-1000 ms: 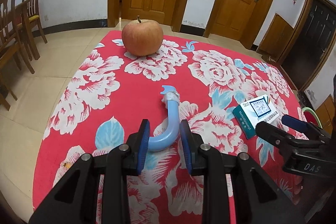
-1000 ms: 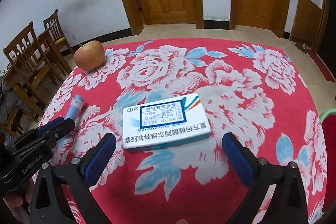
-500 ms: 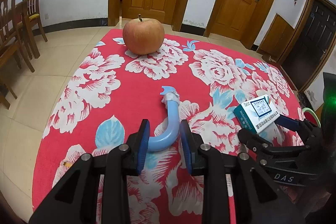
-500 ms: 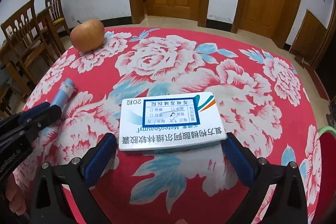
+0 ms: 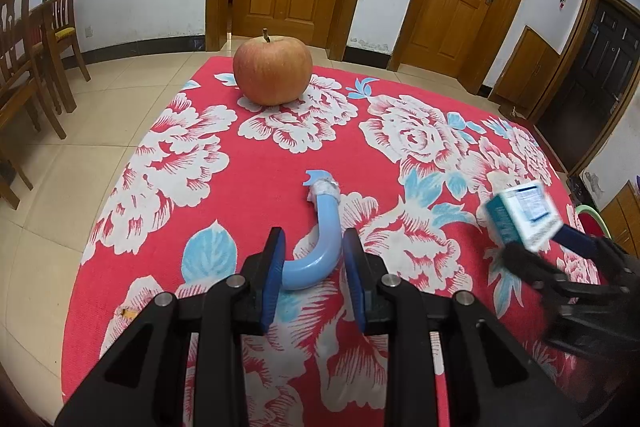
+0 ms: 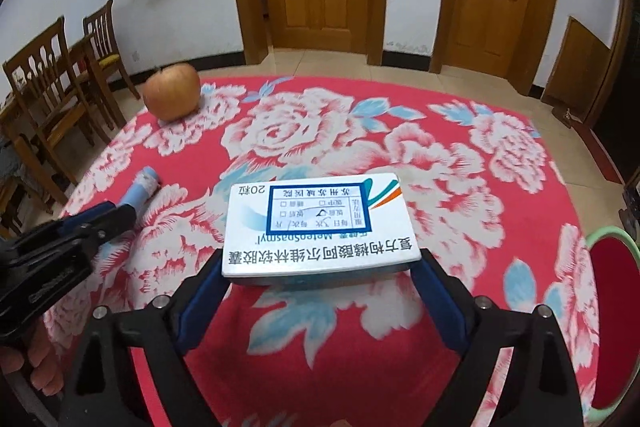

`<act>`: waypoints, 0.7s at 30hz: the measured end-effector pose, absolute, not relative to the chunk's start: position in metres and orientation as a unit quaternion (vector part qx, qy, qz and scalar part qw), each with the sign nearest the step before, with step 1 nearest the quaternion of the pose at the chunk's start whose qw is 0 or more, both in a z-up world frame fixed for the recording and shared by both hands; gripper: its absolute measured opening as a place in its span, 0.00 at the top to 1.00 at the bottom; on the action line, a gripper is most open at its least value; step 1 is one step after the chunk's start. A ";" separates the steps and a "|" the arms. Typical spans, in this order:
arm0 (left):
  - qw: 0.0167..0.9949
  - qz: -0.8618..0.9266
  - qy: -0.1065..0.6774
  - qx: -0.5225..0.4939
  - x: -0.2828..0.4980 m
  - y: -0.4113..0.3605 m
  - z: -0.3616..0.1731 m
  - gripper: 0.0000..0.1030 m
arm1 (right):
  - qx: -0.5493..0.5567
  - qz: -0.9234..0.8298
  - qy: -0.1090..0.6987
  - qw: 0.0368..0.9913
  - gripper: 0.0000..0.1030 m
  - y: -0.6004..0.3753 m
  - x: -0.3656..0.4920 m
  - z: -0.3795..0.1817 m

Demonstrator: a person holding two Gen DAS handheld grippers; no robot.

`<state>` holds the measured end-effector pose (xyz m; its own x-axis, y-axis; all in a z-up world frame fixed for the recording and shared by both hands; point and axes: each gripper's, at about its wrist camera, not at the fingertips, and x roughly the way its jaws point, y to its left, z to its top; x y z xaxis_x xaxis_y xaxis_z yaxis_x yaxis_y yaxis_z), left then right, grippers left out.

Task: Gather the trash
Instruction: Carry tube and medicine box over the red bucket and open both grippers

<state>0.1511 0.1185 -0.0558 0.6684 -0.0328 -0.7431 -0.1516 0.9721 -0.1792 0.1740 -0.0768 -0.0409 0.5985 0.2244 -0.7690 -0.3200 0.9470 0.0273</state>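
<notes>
A curved pale-blue tube (image 5: 326,223) lies on the red flowered tablecloth (image 5: 240,187), and my left gripper (image 5: 314,239) is shut on its bent end. The tube's taped tip (image 6: 140,189) pokes out past the left gripper (image 6: 100,219) in the right wrist view. A white and teal medicine box (image 6: 320,223) sits between the blue pads of my right gripper (image 6: 320,263), whose jaws are closing, both pads against the box's ends. In the left wrist view the box (image 5: 524,215) is blurred and tilted up off the cloth in the right gripper (image 5: 546,246).
An apple (image 5: 272,71) stands at the far left edge of the table. Wooden chairs (image 5: 24,47) are on the tiled floor to the left. A green-rimmed red container (image 6: 612,267) sits low beside the table's right edge. A person's hand (image 6: 36,367) holds the left gripper.
My right gripper moved forward around the medicine box, closed onto its ends and raised it off the cloth. The left gripper and the blue tube stayed put.
</notes>
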 end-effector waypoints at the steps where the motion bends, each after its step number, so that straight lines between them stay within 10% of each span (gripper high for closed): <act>1: 0.907 0.033 0.405 -0.114 0.151 0.118 -0.056 0.72 | -0.051 0.151 0.418 0.895 0.11 -0.081 0.171 -0.037; 21: 0.915 0.021 0.393 -0.085 0.147 0.100 -0.048 0.72 | 0.049 0.056 0.373 0.925 0.11 -0.202 0.115 0.005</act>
<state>0.1470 0.1001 -0.0483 0.6902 -0.0294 -0.7230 -0.1046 0.9846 -0.1399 0.1150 -0.2017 0.0054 0.7152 0.1406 -0.6846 -0.0674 0.9889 0.1328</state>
